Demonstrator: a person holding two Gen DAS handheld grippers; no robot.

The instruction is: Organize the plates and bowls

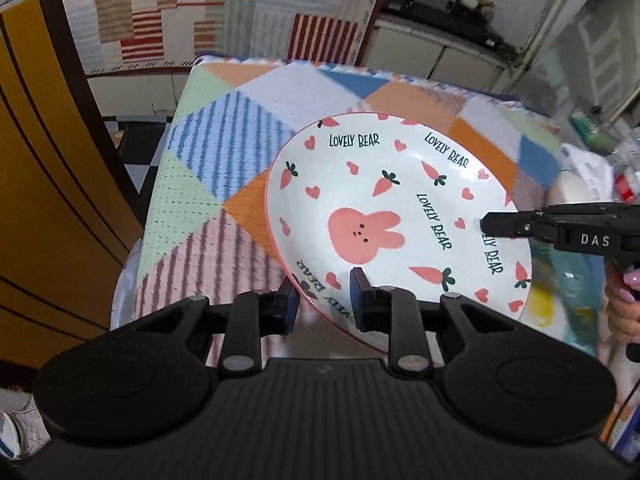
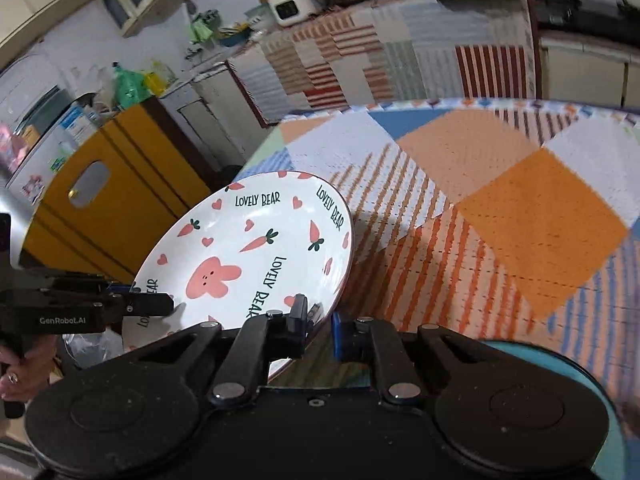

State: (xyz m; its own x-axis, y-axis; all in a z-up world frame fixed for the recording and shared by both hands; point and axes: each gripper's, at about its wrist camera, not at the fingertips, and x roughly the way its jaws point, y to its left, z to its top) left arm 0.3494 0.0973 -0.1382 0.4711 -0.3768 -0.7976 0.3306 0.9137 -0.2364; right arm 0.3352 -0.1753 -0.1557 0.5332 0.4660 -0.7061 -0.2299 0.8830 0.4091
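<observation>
Fingers, "LOVELY BEAR" plate, "DAS" gripper

The left tool is matte black: two rounded, disc-like lobes flank a ribbed central housing, and flat link arms with silver pivot screws run forward to two dark blue-black blocky fingers. The right tool has the same build, though one of its pads shows a brighter blue face. Seen side-on from the left wrist, the right tool's black body carries white letters "DAS". Seen from the right wrist, the left tool's side reads "GenRobot.AI". The hand gripping the right tool's handle has pale pink-lilac nail polish. The other hand wears a ring.
</observation>
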